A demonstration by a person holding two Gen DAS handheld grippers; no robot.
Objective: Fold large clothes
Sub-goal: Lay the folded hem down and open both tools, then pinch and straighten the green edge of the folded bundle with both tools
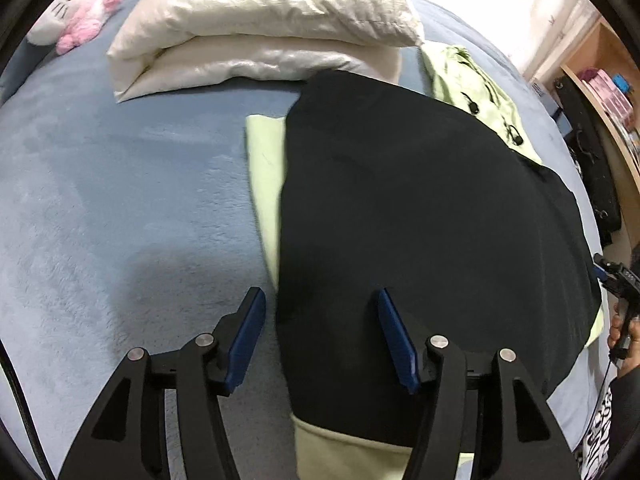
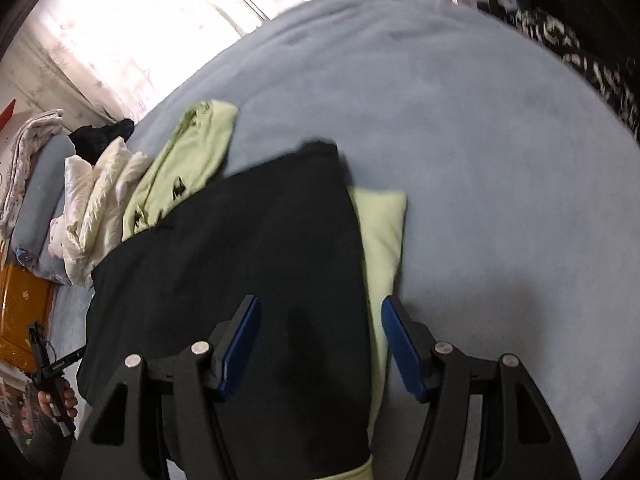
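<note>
Left gripper [image 1: 322,334] and right gripper [image 2: 320,340] gape empty; black garment [image 1: 420,220] hides, seemingly, green clothing [image 1: 264,168].

Matt black cloth garment [image 1: 420,208] over pale green cloth [image 1: 264,168]; fuzzy blue plush blanket [image 1: 120,200]; glossy, crinkled cream duvet [image 1: 256,20] at 12 o'clock; matt black plastic hand-held gripper [image 1: 320,336], ribbed blue pads [image 1: 248,340], shiny metal pins.

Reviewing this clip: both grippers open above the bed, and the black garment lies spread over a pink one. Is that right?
Not quite. The garment under the black garment is light green, not pink; the left wrist view shows it. Both the left gripper and the right gripper are open above the bed.
</note>
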